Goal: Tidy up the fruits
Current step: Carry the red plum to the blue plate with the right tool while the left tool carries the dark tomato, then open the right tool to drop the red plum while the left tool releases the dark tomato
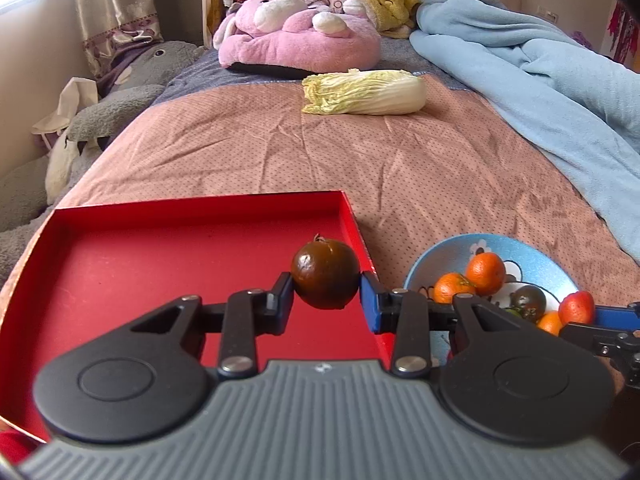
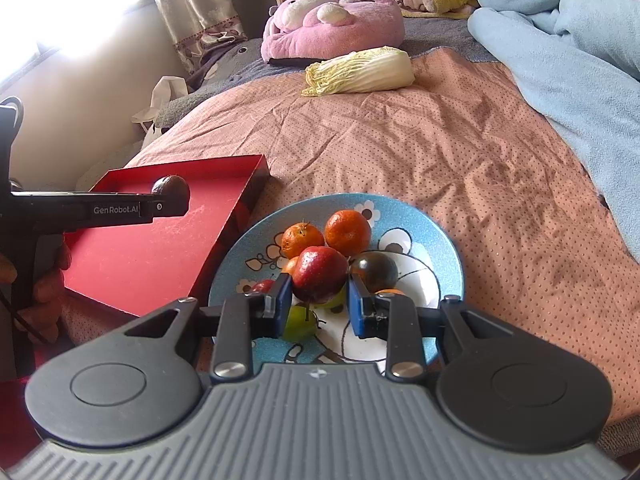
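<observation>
Centrally in the left wrist view, a dark brown tomato (image 1: 325, 274) is pinched between the pads of the left gripper (image 1: 326, 296) and is held above the right part of a red tray (image 1: 120, 264), close to the tray's right wall. No fruit can be seen lying on the tray's floor. At the lower right of that frame, a blue patterned bowl (image 1: 532, 256) is seen just beside the tray, holding tangerines (image 1: 485, 272) and a dark tomato (image 1: 529, 300); the right gripper's red fruit (image 1: 576, 307) shows at its edge. In the right wrist view, a red fruit (image 2: 320, 274) is clamped between the blue pads of the right gripper (image 2: 318, 300) and is held over the middle of the bowl (image 2: 440, 236). Beneath and around it, two tangerines (image 2: 347, 232), a dark tomato (image 2: 374, 270) and a green fruit (image 2: 300, 322) are visible inside the bowl. At the left of that frame, the left gripper (image 2: 172, 196) is seen from the side over the tray (image 2: 152, 252), with a hand (image 2: 44, 292) on its handle. Toward the top of both frames, a napa cabbage (image 1: 364, 92) lies on the pink dotted bedspread (image 1: 280, 152), well apart from the bowl and tray.
</observation>
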Available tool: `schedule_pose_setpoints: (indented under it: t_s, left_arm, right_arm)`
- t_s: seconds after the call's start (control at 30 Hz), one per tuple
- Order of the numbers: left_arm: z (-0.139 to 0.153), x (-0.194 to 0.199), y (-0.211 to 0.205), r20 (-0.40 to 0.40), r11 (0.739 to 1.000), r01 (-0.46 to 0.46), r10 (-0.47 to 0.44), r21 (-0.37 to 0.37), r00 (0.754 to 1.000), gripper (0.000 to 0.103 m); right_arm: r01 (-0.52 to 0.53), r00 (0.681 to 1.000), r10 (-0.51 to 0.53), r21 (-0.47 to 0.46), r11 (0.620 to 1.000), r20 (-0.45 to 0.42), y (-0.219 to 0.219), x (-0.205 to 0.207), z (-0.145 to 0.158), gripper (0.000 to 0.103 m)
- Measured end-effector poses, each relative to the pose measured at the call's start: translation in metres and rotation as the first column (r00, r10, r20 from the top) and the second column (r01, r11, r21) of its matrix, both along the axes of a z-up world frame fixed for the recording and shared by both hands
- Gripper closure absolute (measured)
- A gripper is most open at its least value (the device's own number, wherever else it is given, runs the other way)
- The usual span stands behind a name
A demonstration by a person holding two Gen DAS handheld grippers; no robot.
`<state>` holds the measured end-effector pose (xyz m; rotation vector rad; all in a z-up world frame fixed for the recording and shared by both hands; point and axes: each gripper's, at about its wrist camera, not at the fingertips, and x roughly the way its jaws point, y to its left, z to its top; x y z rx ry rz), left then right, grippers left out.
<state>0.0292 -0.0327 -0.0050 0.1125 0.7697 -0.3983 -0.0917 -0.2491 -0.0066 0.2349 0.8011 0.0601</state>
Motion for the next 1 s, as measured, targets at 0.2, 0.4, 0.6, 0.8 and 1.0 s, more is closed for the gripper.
schedule_pose_setpoints:
  t_s: [0.2, 0.4, 0.6, 0.8, 1.0]
  left_arm:
    - [-0.003, -0.013, -0.018, 0.019, 0.997, 0.076, -0.076, 0.02, 0.997, 0.064]
    - [-0.005, -0.015, -0.024, 0.013, 0.994, 0.104, -0.105, 0.008, 0.994, 0.064]
    - [-0.005, -0.017, -0.028, 0.014, 0.991, 0.131, -0.131, 0.0, 0.991, 0.064]
    - [-0.005, -0.019, -0.03, 0.011, 0.989, 0.149, -0.149, -0.005, 0.989, 0.064]
    - [-0.007, -0.022, -0.036, 0.011, 0.983, 0.183, -0.183, -0.005, 0.983, 0.064]
  right_arm:
    - [0.018, 1.0, -0.018, -0.003, 1.0, -0.019, -0.009, -0.001, -0.01, 0.069]
    - [0.027, 0.999, -0.027, -0.003, 1.0, -0.038, -0.014, -0.001, -0.018, 0.069]
    - [0.034, 0.998, -0.034, -0.002, 0.999, -0.043, -0.015, 0.002, -0.024, 0.069]
    - [0.057, 0.998, -0.057, -0.006, 0.998, -0.04, -0.02, 0.012, -0.029, 0.069]
    - [0.062, 0.998, -0.063, -0.024, 0.998, -0.031, -0.022, 0.021, -0.029, 0.069]
